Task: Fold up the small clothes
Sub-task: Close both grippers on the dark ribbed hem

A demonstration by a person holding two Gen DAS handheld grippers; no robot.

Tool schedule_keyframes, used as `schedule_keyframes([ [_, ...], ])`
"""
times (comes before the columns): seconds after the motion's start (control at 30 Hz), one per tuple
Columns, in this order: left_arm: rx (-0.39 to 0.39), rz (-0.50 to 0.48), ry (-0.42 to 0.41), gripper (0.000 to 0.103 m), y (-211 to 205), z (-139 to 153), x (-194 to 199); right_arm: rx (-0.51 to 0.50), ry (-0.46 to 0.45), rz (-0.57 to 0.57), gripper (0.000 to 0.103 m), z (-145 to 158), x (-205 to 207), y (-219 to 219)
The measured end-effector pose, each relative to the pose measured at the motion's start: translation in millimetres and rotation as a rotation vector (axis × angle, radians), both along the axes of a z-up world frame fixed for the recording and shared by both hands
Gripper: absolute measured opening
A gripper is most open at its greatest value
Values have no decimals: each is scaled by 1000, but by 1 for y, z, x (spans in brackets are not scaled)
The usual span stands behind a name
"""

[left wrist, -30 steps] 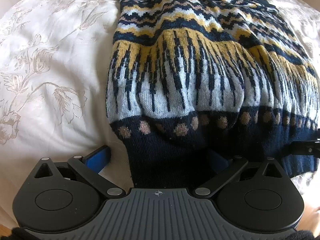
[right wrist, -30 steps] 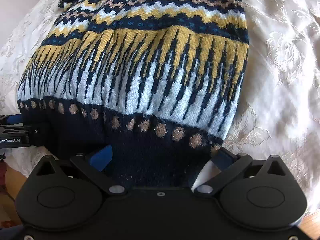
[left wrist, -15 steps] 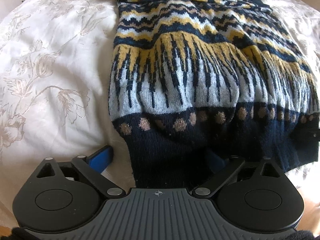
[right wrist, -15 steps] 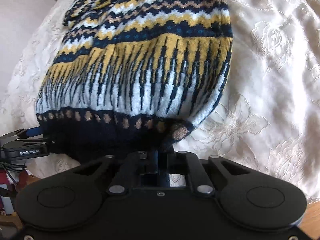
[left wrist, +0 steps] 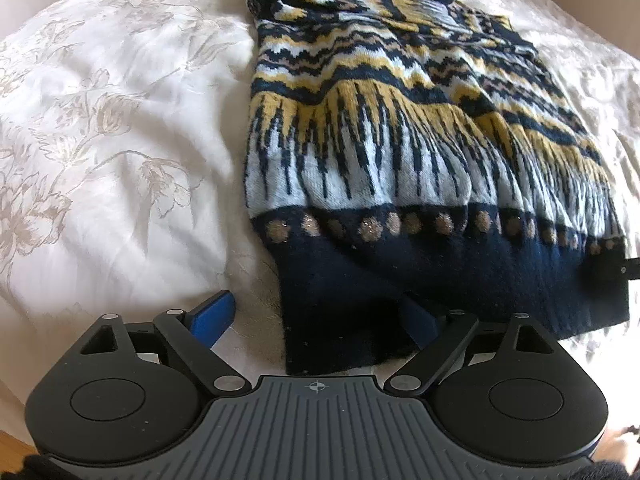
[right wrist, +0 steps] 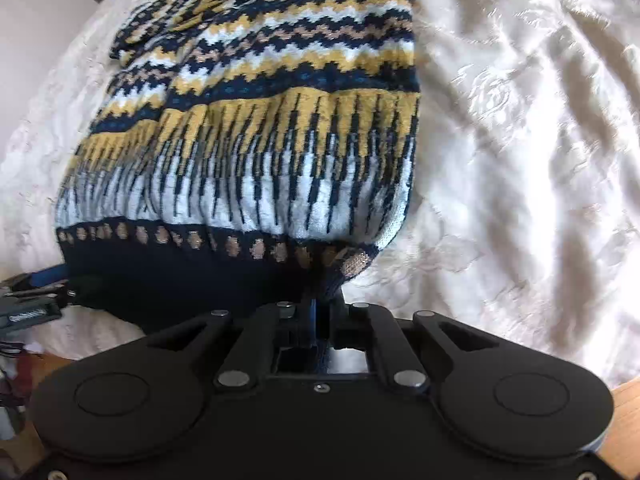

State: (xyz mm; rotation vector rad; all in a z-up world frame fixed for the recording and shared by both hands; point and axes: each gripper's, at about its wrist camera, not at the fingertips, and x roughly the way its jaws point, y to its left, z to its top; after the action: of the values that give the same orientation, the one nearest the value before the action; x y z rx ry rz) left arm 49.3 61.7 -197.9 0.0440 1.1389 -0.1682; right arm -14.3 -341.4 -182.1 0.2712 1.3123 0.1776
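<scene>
Flat on a white bedspread with a pale embroidered flower pattern (left wrist: 120,140) lies a knitted sweater in navy, mustard, pale blue and tan bands (left wrist: 400,152), its plain navy ribbed hem turned toward the near edge of the bed. Its patterned body runs away toward the far side, where the knit looks bunched and overlapped.

At the near left corner of the hem, the left gripper (left wrist: 316,318) stands wide open, its two blue-padded fingers (left wrist: 212,314) spread well apart. One finger rests on bare bedspread just left of the sweater; the other sits against the navy hem, partly hidden by it. Hem fabric lies between them, not pinched.

At the near right corner, the right gripper (right wrist: 320,312) has its fingers drawn tight together on the hem, and the knit bunches into a small gathered fold right at the pinch point. Its tip also shows at the right edge of the left wrist view, dark against the hem.

A strip of wooden floor (right wrist: 628,404) shows past the near edge of the bed.
</scene>
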Motion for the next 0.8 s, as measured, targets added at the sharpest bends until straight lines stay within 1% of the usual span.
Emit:
schedule_keyframes([
  [0.1,-15,5,-9,88,2,1,-1,-6,6,-13,10,0,0,-2],
  [0.2,-26,4,-11,88,3,-1,1,-45,10,-25,10,0,-2,-4],
  [0.33,-44,-6,-12,87,1,-2,3,-48,26,-48,10,-3,-6,-10],
  [0.37,-53,-10,-11,83,-1,-2,4,-45,26,-49,10,-3,-6,-10],
  [0.4,-62,-17,-10,73,-2,-3,6,-42,25,-50,10,-2,-6,-10],
  [0.43,-69,-24,-13,67,-3,-3,7,-39,22,-50,10,-2,-6,-10],
  [0.5,-90,-31,-25,34,-5,-2,7,-24,18,-51,10,-1,-8,-10],
  [0.57,-115,-38,-33,16,-5,1,7,9,15,-69,11,0,-10,-13],
  [0.6,-137,-42,-36,14,-3,3,7,28,12,-79,13,1,-11,-15],
  [0.63,-150,-44,-39,14,-2,5,6,53,10,-90,22,0,-12,-17],
  [0.7,-152,-51,-44,14,-1,7,4,64,13,-104,25,0,-14,-21],
  [0.77,-151,-58,-39,15,0,7,3,69,4,-114,43,0,-15,-24],
  [0.8,-152,-59,-30,15,1,6,4,80,6,-123,58,0,-16,-25],
])
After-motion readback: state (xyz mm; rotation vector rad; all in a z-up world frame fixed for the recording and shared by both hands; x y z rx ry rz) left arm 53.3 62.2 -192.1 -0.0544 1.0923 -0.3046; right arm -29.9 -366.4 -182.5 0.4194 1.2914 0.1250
